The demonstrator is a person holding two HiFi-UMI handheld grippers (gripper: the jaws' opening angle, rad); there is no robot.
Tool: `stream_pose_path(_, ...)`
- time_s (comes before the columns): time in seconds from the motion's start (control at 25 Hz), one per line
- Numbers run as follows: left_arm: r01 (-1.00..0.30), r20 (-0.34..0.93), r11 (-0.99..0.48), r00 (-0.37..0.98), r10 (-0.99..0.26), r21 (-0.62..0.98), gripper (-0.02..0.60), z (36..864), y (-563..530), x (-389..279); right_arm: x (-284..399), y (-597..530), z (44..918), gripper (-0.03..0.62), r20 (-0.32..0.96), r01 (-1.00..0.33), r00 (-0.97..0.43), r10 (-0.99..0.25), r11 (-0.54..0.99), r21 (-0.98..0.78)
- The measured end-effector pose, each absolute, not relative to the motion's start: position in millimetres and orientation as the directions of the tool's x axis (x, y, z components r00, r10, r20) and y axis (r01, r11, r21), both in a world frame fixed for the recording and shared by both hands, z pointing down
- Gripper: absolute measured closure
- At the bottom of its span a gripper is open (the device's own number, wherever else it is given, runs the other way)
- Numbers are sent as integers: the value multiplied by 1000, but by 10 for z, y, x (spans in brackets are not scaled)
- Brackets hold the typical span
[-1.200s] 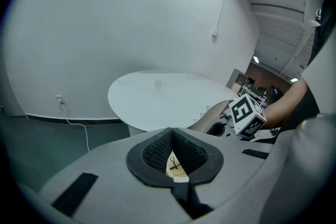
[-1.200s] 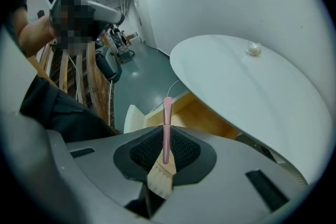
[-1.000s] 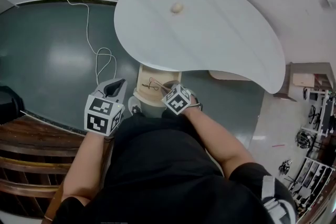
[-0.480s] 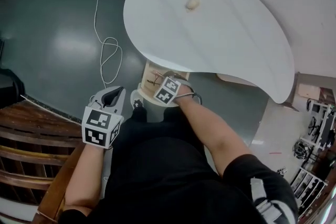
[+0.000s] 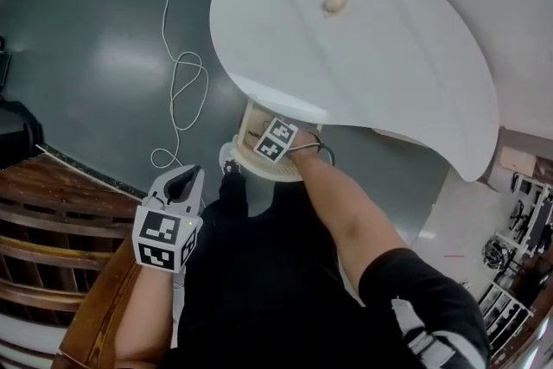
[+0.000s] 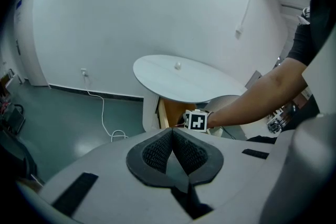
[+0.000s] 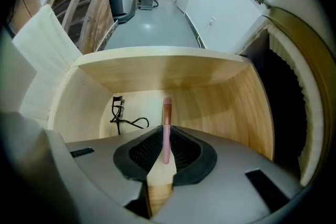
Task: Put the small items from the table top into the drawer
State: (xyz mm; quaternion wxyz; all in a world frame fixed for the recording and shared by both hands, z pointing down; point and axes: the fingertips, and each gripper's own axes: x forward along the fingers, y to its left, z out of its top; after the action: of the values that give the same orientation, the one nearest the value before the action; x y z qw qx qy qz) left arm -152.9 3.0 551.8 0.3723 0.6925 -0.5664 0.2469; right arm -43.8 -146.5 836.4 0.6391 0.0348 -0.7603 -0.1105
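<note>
Dropping into the open drawer (image 7: 157,68), the right gripper (image 7: 166,139) pinches a pink brush (image 7: 166,128), so release looks next. What may be an eyelash curler (image 7: 122,115) lies by the drawer's left wall. The left gripper (image 6: 172,139) is pressed together, empty.

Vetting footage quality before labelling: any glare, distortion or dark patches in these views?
Head view: strong fisheye bending, soft glare on the green floor. Right gripper view: drawer evenly lit, pink brush sharp, right edge black. Left gripper view: dark vignetted corners.
</note>
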Motion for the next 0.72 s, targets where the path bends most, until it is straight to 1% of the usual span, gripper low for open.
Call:
stream_pose_path(0.12,-969,769,-73,232,-596,236,565,5545,51,-1534,-439,-1502,8456,551,968,83,-165,-188,975,204)
stream_pose_path(0.2,-969,769,-73,232,-596,236,566,5555,46,-1534,-416,-1506,8476,539,970,79,-157,-185,977,199)
stream_pose_path(0.4,-968,758,-86,238,-608,235,566,5507,-44,-1550,-358,-1444,8398,533,972,74,-158,-175,979,188)
stream_pose_path(0.72,-960,707,-151,275,-652,234,565,5331,-342,-1526,-311,-1266,7931,533,964,16,-221,-149,988,157)
